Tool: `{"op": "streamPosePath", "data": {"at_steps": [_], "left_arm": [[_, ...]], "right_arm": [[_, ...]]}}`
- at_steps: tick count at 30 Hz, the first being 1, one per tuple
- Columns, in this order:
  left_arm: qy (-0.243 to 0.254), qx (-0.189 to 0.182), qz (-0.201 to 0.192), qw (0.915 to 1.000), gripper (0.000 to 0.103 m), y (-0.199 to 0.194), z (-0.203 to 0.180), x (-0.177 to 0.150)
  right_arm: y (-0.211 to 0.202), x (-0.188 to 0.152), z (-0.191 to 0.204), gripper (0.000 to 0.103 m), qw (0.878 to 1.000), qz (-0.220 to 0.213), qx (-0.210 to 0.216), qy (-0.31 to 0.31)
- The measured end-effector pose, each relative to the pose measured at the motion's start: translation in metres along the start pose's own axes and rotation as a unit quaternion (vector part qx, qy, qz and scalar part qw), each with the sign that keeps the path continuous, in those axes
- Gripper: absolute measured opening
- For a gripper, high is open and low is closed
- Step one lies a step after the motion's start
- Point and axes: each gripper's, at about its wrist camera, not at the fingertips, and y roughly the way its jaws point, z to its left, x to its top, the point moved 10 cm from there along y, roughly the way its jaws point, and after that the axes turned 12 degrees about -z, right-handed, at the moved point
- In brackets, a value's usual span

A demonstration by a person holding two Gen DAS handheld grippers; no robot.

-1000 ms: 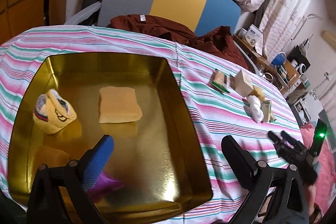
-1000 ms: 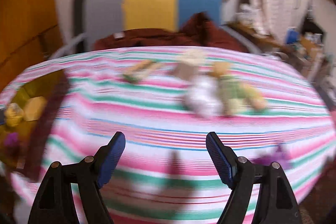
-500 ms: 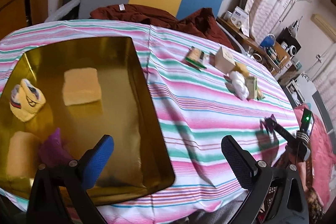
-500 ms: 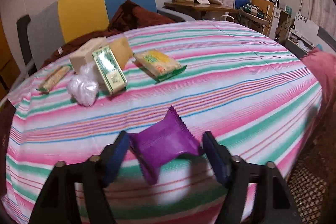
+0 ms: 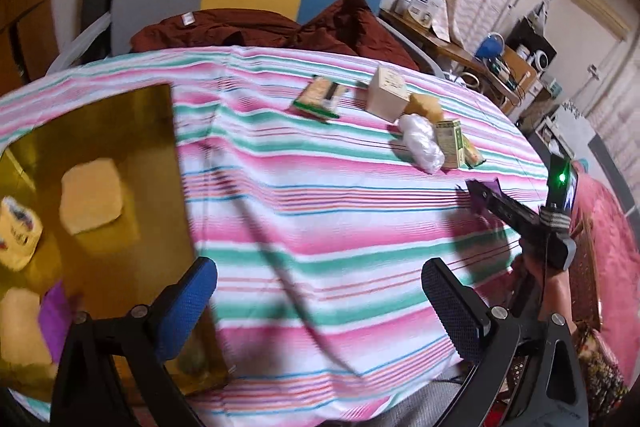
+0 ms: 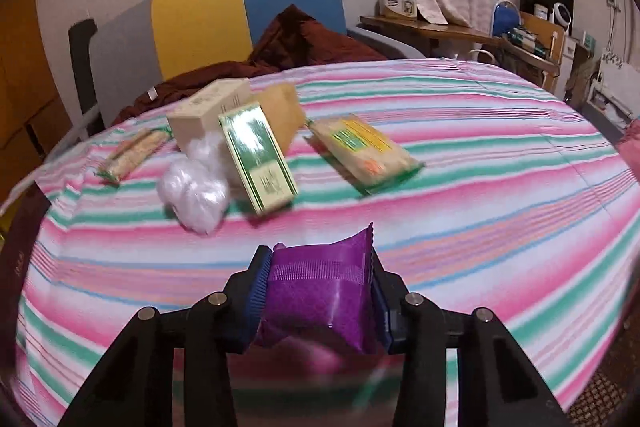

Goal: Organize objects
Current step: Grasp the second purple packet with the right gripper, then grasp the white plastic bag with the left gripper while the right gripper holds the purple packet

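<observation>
- Pads of right gripper [image 6: 318, 293] closing, pressed on purple packet [image 6: 320, 291] at lower centre; its underside is hidden.
- Left gripper [image 5: 318, 301] spread, empty.
- Tray [image 5: 132, 163] at left, cut off by the frame.
- Boxes [image 6: 256, 155] beyond, blurred.

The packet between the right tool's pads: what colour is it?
Shiny purple foil packet; right wrist view shows it best.

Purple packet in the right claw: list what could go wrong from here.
1. The right claw is closing on the purple packet, a soft wrapper already bulging between the pads; it may crush.
2. The gold tray lies far across the striped tablecloth; the packet could slip out on the way.
</observation>
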Motion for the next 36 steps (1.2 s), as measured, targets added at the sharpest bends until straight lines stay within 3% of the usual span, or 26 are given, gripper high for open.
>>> {"op": "streamPosePath", "data": {"at_steps": [4, 16, 23, 25, 26, 27, 30, 33, 36], "left_arm": [[0.03, 0.004, 0.008, 0.9995, 0.103, 0.026, -0.02, 0.009], [0.094, -0.034, 0.018, 0.9948, 0.103, 0.141, -0.107, 0.034], [0.142, -0.011, 0.005, 0.9898, 0.101, 0.201, -0.133, 0.049], [0.162, -0.005, 0.005, 0.9868, 0.094, 0.212, -0.136, 0.05], [0.174, -0.007, 0.005, 0.9847, 0.086, 0.217, -0.139, 0.049], [0.182, -0.015, 0.007, 0.9831, 0.07, 0.221, -0.143, 0.047], [0.184, -0.036, 0.012, 0.9821, 0.037, 0.226, -0.145, 0.042], [0.167, -0.048, 0.007, 0.9848, 0.022, 0.222, -0.138, 0.044], [0.149, -0.049, -0.004, 0.9876, 0.017, 0.213, -0.125, 0.042]], "right_arm": [[0.012, -0.001, -0.007, 0.044, 1.0, 0.003, -0.008, 0.024], [0.007, -0.002, -0.016, 0.044, 0.998, -0.031, -0.01, 0.058], [0.007, -0.001, -0.025, 0.045, 0.996, -0.037, -0.01, 0.084], [0.007, -0.001, -0.025, 0.045, 0.996, -0.037, -0.013, 0.08], [0.007, -0.001, -0.024, 0.045, 0.996, -0.037, -0.014, 0.08], [0.008, -0.001, -0.025, 0.045, 0.996, -0.037, -0.014, 0.08], [0.007, -0.001, -0.025, 0.045, 0.996, -0.038, -0.012, 0.082], [0.008, -0.002, -0.025, 0.045, 0.996, -0.038, -0.013, 0.081], [0.007, -0.001, -0.025, 0.045, 0.996, -0.038, -0.015, 0.079]]}}
